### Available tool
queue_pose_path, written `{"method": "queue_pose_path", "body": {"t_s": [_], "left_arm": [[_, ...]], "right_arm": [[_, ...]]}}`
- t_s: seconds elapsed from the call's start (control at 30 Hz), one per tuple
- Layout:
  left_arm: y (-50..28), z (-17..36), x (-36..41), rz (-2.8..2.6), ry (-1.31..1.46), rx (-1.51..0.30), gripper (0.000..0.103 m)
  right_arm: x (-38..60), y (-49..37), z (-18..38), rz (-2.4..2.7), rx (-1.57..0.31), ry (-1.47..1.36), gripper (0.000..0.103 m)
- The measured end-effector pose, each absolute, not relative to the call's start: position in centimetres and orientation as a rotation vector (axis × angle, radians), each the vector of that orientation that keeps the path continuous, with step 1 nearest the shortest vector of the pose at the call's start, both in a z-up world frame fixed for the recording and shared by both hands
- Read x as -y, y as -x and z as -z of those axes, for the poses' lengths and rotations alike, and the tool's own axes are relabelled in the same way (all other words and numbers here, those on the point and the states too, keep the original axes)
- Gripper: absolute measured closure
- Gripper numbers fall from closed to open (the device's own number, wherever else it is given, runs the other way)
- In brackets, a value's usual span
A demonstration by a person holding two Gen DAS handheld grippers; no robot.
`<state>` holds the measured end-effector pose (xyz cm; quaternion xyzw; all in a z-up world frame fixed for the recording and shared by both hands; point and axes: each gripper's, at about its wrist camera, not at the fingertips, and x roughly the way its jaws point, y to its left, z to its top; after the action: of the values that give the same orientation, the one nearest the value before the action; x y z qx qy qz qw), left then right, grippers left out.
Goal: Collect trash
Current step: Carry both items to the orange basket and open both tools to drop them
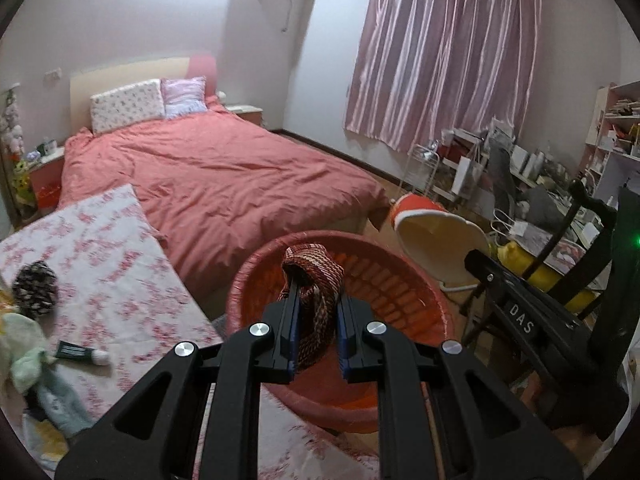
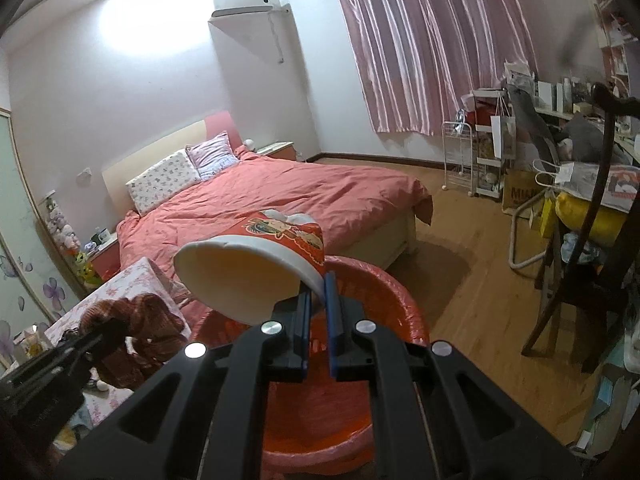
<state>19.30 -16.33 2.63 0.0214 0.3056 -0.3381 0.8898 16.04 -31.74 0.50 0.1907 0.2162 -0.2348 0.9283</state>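
A bedroom seen from two gripper cameras. At far left in the left wrist view, a surface under a pink floral cloth (image 1: pixel 104 264) carries a dark patterned pouch (image 1: pixel 34 294), a pale green soft garment (image 1: pixel 24 344) and a dark tube with a white cap (image 1: pixel 80 354). Behind it stands a bed with a salmon-pink duvet (image 1: pixel 216 184) and two pillows at the headboard.

In the middle, the left gripper (image 1: pixel 316 320) has its blue-padded fingers pressed in on a reddish-brown woven cloth (image 1: pixel 316 280), which stands up between them and folds over at the top. It hangs above the open mouth of a red plastic basket (image 1: pixel 424 300) (slatted walls, round rim).

Further right, the right gripper (image 2: pixel 318 300) pinches the white rim of a red paper noodle cup (image 2: pixel 256 272), one finger inside the cup and one outside. The cup is tipped on its side with its cream interior facing the camera, held above the basket's rim (image 2: pixel 400 292). In the left wrist view the same cup (image 1: pixel 436 236) hangs just right of the basket.

At far right are pink curtains (image 2: pixel 432 48), a white wire trolley (image 2: pixel 460 160), a cluttered desk and a dark wooden chair (image 2: pixel 576 280) on a wood floor.
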Motion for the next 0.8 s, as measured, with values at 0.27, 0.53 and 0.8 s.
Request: {"method": "queue_pose_path", "body": {"t_s": [0.27, 0.53, 0.8], "left_arm": [[-20.8, -0.1, 18.3, 0.684, -0.085, -0.727, 0.066], [-21.0, 0.2, 16.3, 0.599, -0.076, -0.760, 0.056], [-19.7, -1.4, 11.0, 0.449, -0.071, -0.708, 0.032]], "right_arm": [[33.7, -18.2, 1.8, 0.444, -0.514, -0.460, 0.079], [32.7, -17.6, 1.7, 0.465, -0.517, -0.424, 0.065], [28.7, -17.1, -0.6, 0.421, -0.503, -0.329, 0.057]]}}
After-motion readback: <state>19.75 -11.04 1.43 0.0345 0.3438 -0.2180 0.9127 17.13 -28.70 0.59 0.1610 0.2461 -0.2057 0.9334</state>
